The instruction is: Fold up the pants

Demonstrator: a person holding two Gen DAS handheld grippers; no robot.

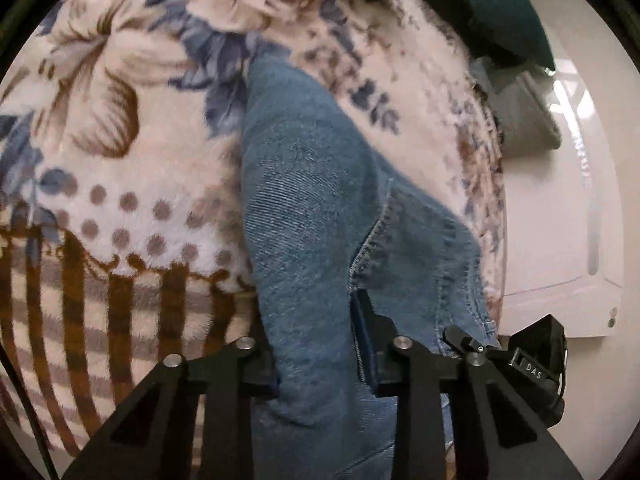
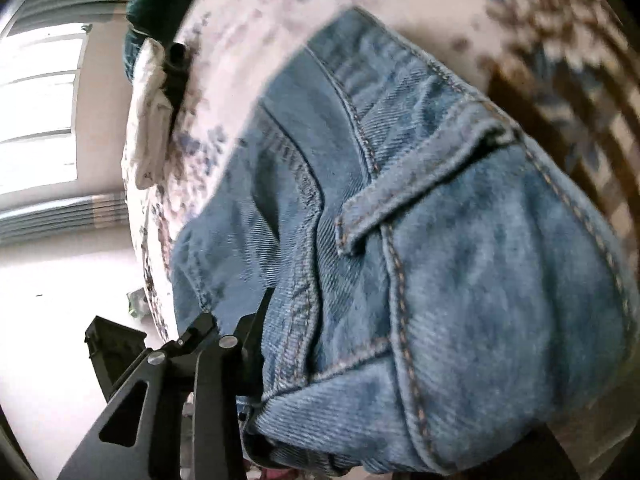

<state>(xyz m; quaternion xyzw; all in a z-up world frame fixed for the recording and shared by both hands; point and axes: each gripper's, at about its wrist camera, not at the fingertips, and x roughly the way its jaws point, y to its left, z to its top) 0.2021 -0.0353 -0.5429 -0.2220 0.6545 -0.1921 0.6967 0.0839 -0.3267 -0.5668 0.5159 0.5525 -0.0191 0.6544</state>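
Note:
Blue denim pants [image 1: 312, 208] hang over a floral fleece blanket [image 1: 120, 160]. In the left wrist view my left gripper [image 1: 316, 360] is shut on a fold of the denim, with cloth bunched between the two black fingers. In the right wrist view the waistband, a belt loop and seams of the pants [image 2: 440, 240] fill the frame. My right gripper [image 2: 280, 360] is shut on the waistband edge; only its left finger [image 2: 256, 336] shows, the other is hidden under denim.
The blanket [image 2: 224, 80] covers a bed with brown stripes along its border. A dark green cloth [image 1: 492, 8] and a grey cloth [image 1: 528, 120] lie at the far edge. A white cabinet [image 1: 560, 240] stands to the right. A bright window [image 2: 40, 108] is beyond the bed.

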